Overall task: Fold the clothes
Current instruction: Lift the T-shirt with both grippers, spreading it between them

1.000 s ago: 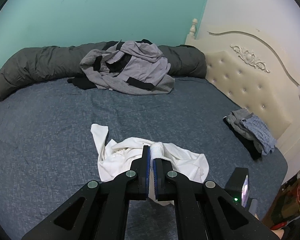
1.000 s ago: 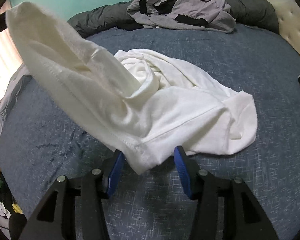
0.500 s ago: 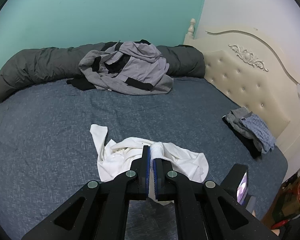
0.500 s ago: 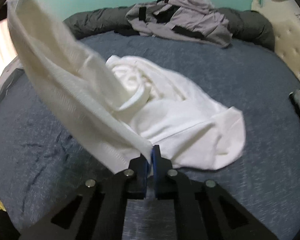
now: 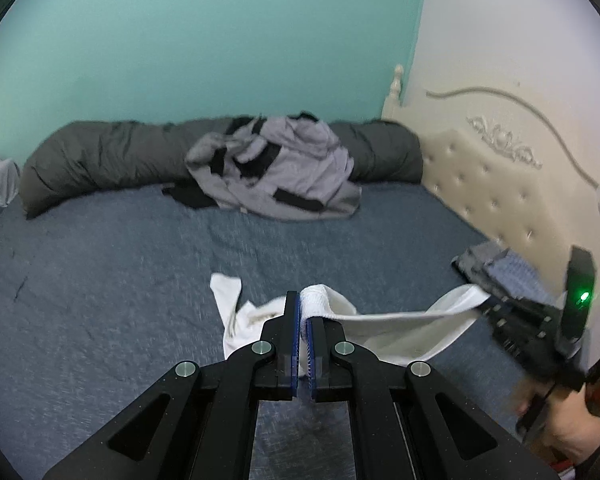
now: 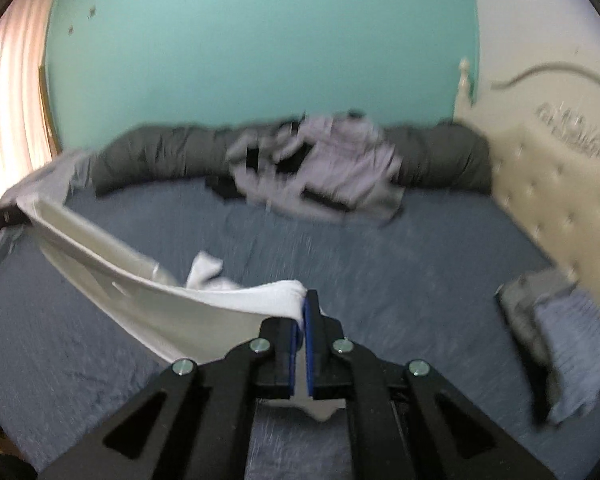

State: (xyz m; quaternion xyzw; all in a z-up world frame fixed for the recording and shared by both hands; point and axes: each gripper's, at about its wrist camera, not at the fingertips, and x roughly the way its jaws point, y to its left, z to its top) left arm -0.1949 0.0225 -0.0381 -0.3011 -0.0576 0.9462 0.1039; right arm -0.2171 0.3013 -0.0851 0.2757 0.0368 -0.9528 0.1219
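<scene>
A white garment (image 5: 396, 322) hangs stretched between both grippers above the blue-grey bed (image 5: 100, 280). My left gripper (image 5: 303, 300) is shut on one bunched white edge. My right gripper (image 6: 302, 300) is shut on another edge of the white garment (image 6: 140, 300), which runs off to the left, where the left gripper's black finger shows at the frame edge. In the left wrist view the right gripper (image 5: 486, 306) shows at the right, clamped on the cloth's far end, with a hand below it. One sleeve (image 5: 226, 286) trails down onto the bed.
A grey and black jacket (image 5: 276, 176) lies heaped on a dark rolled duvet (image 5: 100, 160) along the teal wall. Folded grey and blue clothes (image 5: 500, 272) sit by the cream padded headboard (image 5: 500, 184). A curtain (image 6: 8, 100) hangs at the left.
The right gripper shut on the white garment's edge, then rose sharply and tipped up. The left gripper rose too. The garment lifted off the bed and now stretches between them.
</scene>
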